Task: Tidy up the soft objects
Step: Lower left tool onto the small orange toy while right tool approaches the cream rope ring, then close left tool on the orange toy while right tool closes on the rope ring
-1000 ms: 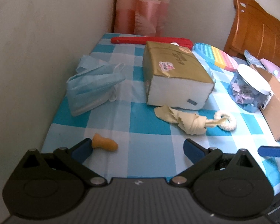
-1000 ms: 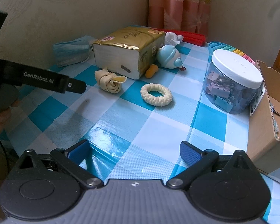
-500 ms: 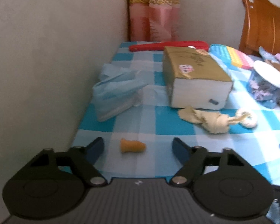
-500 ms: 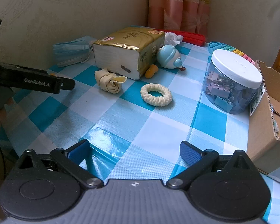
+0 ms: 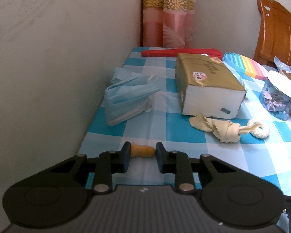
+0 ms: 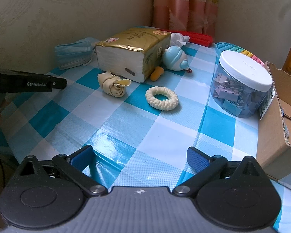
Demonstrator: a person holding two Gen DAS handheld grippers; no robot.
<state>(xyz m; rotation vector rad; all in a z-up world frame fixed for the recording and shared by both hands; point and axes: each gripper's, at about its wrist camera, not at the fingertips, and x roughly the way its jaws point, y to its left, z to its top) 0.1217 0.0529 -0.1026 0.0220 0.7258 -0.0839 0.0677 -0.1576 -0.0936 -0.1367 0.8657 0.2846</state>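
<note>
My left gripper (image 5: 142,152) is shut on a small orange squishy toy (image 5: 142,150) at the near left edge of the blue checked table (image 5: 164,124). A second orange toy (image 6: 156,73) lies by the gold tissue pack (image 6: 132,53). A rolled cream cloth (image 6: 113,84), a cream scrunchie (image 6: 162,98), blue face masks (image 5: 128,96) and a light blue plush toy (image 6: 174,58) lie on the table. My right gripper (image 6: 139,155) is open and empty above the near table edge. The left gripper's side (image 6: 29,83) shows in the right wrist view.
A clear jar of binder clips (image 6: 242,81) stands at the right, next to an open cardboard box (image 6: 281,120). A red folded item (image 5: 180,52) and a rainbow pop-it mat (image 5: 246,66) lie at the back. A wall runs along the left; a wooden headboard (image 5: 279,33) is far right.
My left gripper swung left to bring the orange toy between its fingers, then closed on it. My right gripper has stayed still and open.
</note>
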